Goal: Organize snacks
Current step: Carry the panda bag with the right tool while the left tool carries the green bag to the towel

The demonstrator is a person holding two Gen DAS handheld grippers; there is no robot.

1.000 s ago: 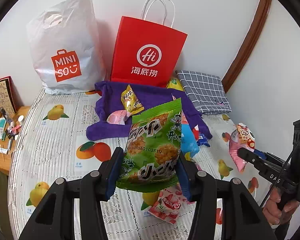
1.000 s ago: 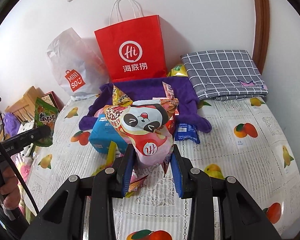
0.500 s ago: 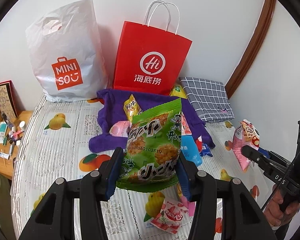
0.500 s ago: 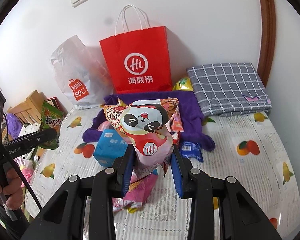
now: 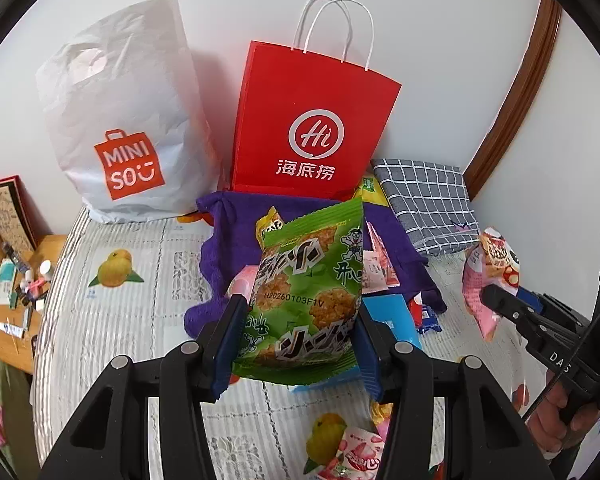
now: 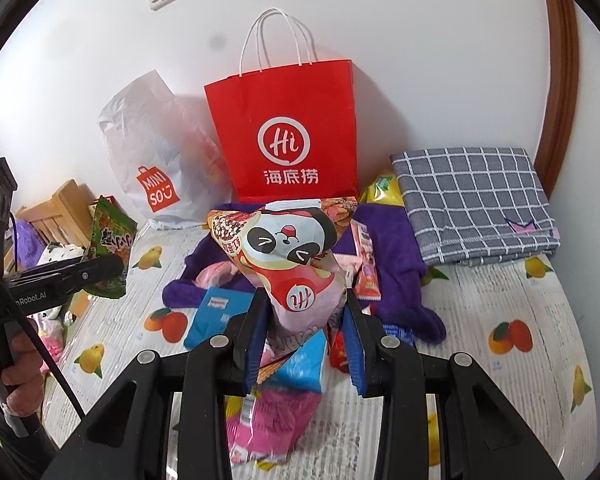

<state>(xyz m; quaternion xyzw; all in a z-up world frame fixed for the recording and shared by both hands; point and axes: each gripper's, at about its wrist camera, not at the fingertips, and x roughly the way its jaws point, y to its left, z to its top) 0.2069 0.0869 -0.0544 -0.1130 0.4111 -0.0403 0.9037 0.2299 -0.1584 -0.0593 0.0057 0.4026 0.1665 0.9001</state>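
My left gripper (image 5: pixel 298 334) is shut on a green snack packet (image 5: pixel 306 304) held upright above the table. My right gripper (image 6: pixel 305 326) is shut on a pink panda snack bag (image 6: pixel 290 256), also off the table. Each gripper shows in the other's view: the left gripper (image 6: pixel 112 268) with the green packet (image 6: pixel 112 250) at far left, the right gripper (image 5: pixel 486 294) with the panda bag (image 5: pixel 490 276) at far right. A red paper bag (image 5: pixel 310 120) and a white Miniso bag (image 5: pixel 128 120) stand against the wall behind a purple cloth (image 5: pixel 228 240) strewn with loose snacks.
A folded grey checked cloth (image 6: pixel 472 200) lies at the back right. Blue packets (image 6: pixel 216 312), a pink wrapper (image 6: pixel 268 424) and a strawberry packet (image 5: pixel 358 452) lie on the fruit-print tablecloth (image 5: pixel 140 320). A wooden side table (image 5: pixel 16 308) with small items stands left.
Both grippers have moved forward toward the two bags at the wall, carrying their packets; the bags now look larger and sit lower in view. Both grips are unchanged.
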